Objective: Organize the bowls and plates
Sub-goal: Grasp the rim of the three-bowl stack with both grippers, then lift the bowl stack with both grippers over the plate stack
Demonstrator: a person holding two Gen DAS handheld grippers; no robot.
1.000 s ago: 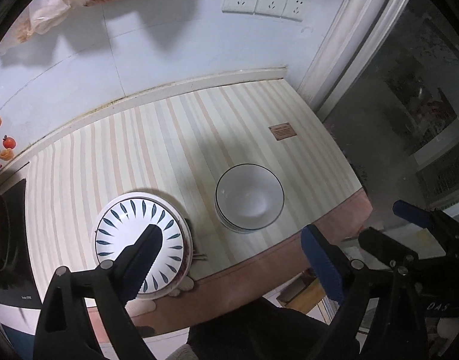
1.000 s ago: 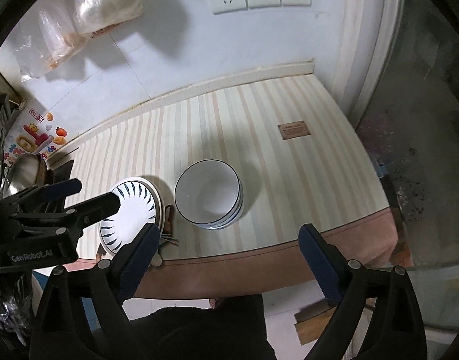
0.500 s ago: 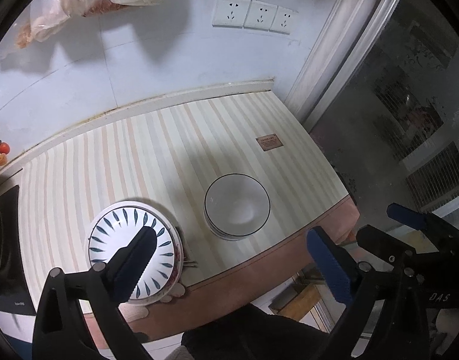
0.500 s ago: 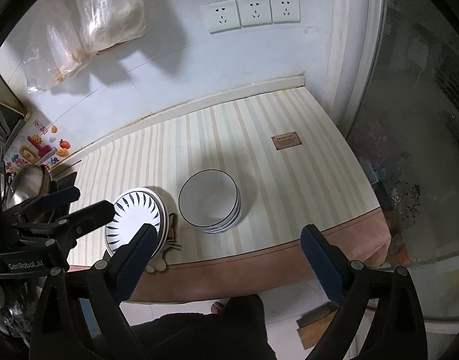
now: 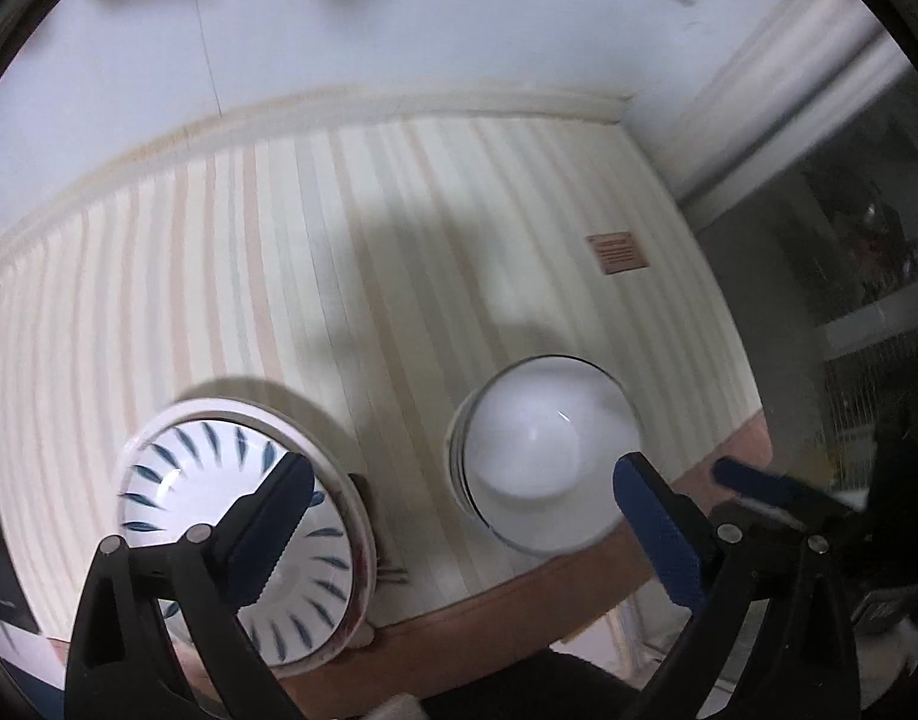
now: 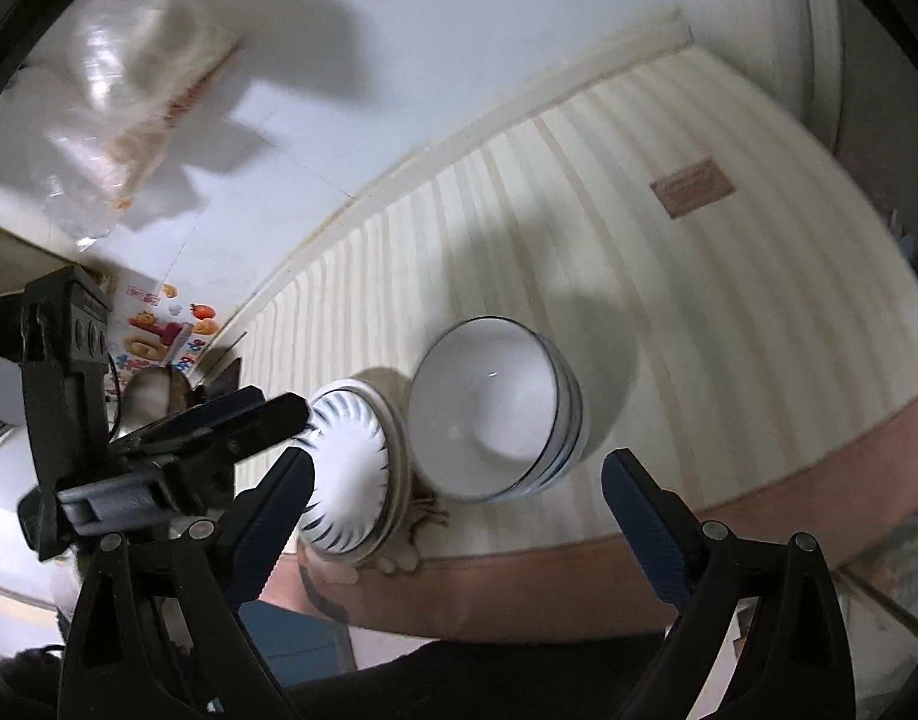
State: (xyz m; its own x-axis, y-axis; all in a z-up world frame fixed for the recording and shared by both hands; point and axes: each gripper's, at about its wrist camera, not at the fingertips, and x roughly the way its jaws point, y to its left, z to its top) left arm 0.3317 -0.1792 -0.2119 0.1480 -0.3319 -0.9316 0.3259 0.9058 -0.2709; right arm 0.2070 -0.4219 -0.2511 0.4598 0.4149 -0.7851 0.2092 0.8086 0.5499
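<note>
On the striped counter (image 5: pixel 399 252), plates (image 5: pixel 243 516) sit just beside stacked bowls (image 5: pixel 543 450), with both the left gripper (image 5: pixel 459 534) and right gripper (image 6: pixel 453 528) spread wide, holding nothing.

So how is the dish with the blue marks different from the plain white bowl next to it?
The patterned dish has dark blue leaf marks all round its inside; the white bowl is plain inside, with only a thin dark line on its rim. The patterned dish looks wider and shallower; the white bowl looks deeper. The patterned dish lies on the left, the white bowl on the right. Both sit on top of stacked dishes near the front edge of the striped table.
</note>
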